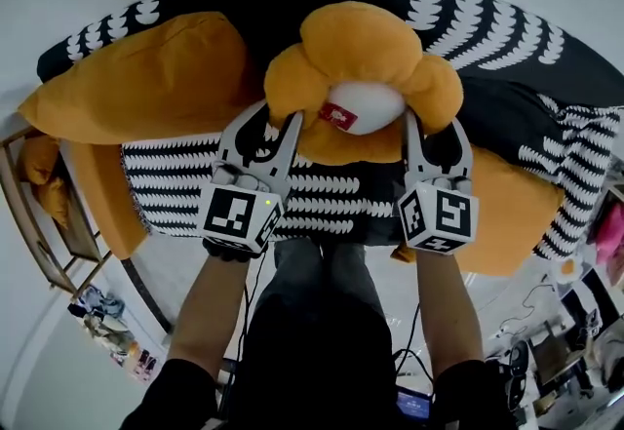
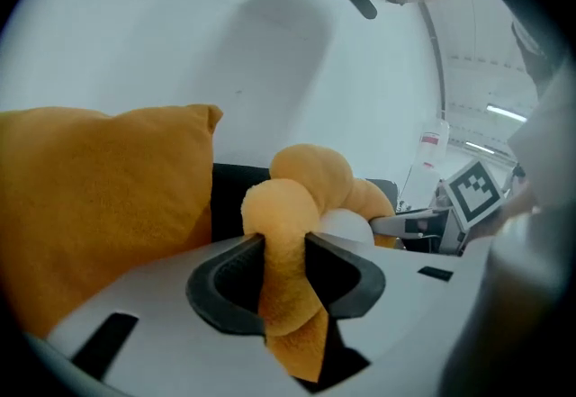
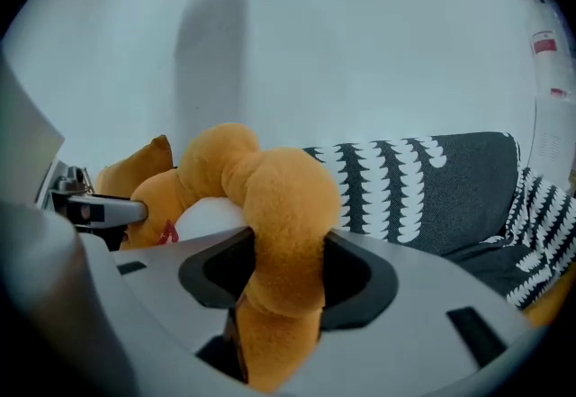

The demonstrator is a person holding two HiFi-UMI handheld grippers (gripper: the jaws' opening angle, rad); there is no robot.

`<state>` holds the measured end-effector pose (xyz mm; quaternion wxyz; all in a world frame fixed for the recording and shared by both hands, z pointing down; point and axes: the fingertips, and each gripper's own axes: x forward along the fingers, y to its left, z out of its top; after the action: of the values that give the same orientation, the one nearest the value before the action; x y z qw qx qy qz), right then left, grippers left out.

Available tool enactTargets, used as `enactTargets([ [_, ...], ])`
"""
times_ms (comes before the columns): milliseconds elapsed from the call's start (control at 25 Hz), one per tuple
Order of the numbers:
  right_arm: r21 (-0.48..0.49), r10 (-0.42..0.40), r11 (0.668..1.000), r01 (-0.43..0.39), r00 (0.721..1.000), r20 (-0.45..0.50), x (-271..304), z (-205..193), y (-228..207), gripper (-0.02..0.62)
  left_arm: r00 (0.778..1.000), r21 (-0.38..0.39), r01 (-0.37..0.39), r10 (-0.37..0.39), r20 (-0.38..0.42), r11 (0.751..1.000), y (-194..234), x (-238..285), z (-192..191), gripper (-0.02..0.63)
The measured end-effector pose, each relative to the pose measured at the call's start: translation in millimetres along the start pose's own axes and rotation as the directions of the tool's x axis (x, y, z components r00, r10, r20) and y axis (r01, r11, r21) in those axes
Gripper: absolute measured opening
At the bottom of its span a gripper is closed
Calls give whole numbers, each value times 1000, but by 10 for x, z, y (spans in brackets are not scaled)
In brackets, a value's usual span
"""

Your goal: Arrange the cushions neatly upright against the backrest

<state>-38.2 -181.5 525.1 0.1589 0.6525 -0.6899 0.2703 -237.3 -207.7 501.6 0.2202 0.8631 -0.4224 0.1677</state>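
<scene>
Your left gripper (image 1: 277,126) pinches one orange petal of the flower cushion (image 1: 359,43). Your right gripper (image 1: 433,131) pinches a petal on the opposite side, so the cushion is held up between them, over the seat. Beyond it, the black-and-white sofa (image 1: 507,23) holds a square orange cushion (image 1: 146,77) at its left end and a second orange cushion (image 1: 512,214) toward the right.

Nothing really readable here. The red tag (image 1: 337,115) on the flower cushion (image 1: 359,38) has white print, but it's too small to read.
</scene>
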Motion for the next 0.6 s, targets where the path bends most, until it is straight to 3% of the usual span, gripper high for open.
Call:
enactTargets([
  [120, 3, 7, 1000, -7, 1000, 10, 129, 56, 61, 229, 999, 13, -44, 44, -16, 999, 138, 47, 0, 146],
  [200, -2, 24, 1000, -24, 1000, 17, 228, 74, 91, 253, 995, 17, -86, 87, -43, 996, 236, 114, -50, 238],
  [240, -7, 35, 999, -35, 999, 16, 261, 71, 109, 285, 994, 6, -96, 96, -56, 995, 255, 134, -82, 337],
  [280, -16, 44, 999, -44, 999, 15, 274, 67, 132, 312, 993, -10, -99, 99, -62, 995, 255, 134, -103, 356],
  [440, -76, 52, 996, -51, 999, 8, 183, 112, 267, 337, 995, -18, -84, 83, -52, 996, 178, 7, -35, 356],
  [600, -77, 47, 996, -47, 999, 10, 29, 179, 322, 337, 997, -22, -58, 57, -46, 998, 111, -86, 56, 356],
])
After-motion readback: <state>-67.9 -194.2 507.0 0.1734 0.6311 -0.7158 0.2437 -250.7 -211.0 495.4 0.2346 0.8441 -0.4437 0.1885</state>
